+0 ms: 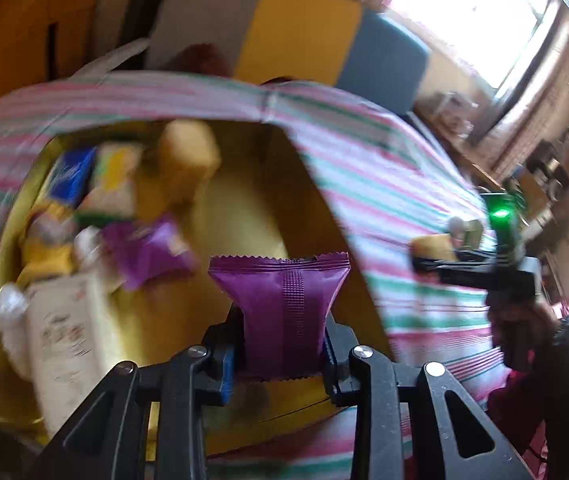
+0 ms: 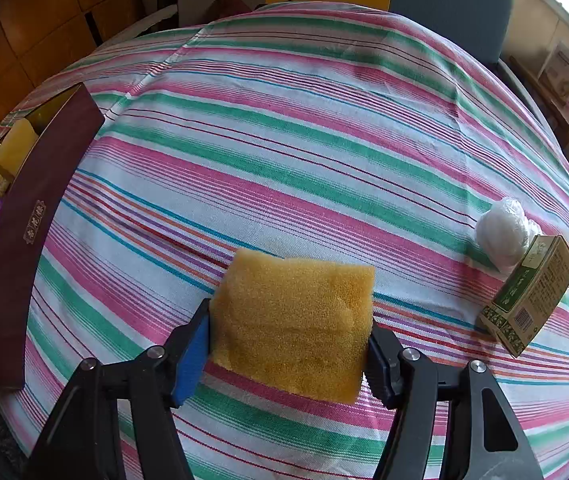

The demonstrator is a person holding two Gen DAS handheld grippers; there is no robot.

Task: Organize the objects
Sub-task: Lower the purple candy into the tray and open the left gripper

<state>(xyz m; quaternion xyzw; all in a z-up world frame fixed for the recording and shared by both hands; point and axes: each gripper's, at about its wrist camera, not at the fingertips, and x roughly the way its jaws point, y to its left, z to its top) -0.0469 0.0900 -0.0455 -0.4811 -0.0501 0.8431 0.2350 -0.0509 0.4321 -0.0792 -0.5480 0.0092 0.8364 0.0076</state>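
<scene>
Two tools going here, one in each hand. My left tool (image 1: 280,354) is clamped on a purple snack packet (image 1: 280,304), pinched near its lower end so the crimped top edge stands up above the pads. It's hanging right over the open box (image 1: 316,184), the one with the yellow inside. The view from that side is pretty smeared, but I can make out stuff already in the box: another purple packet (image 1: 152,248), a blue pack (image 1: 70,176), a pale booklet-looking thing (image 1: 70,340) and a yellowish block (image 1: 190,152), all bunched toward the box's left end.

My right tool (image 2: 288,332) has a yellow sponge (image 2: 294,324) between its pads, both pressing on the sponge's sides. The sponge sits over the striped cloth (image 2: 284,140) on the table, well off to the right of the box, whose dark maroon wall (image 2: 36,208) with a little label shows at the left edge of that view. Further right from the box, past the sponge, there's a green and tan carton (image 2: 528,300) lying on the cloth, with a white wad wrapped in clear plastic (image 2: 502,232) touching its far end.
</scene>
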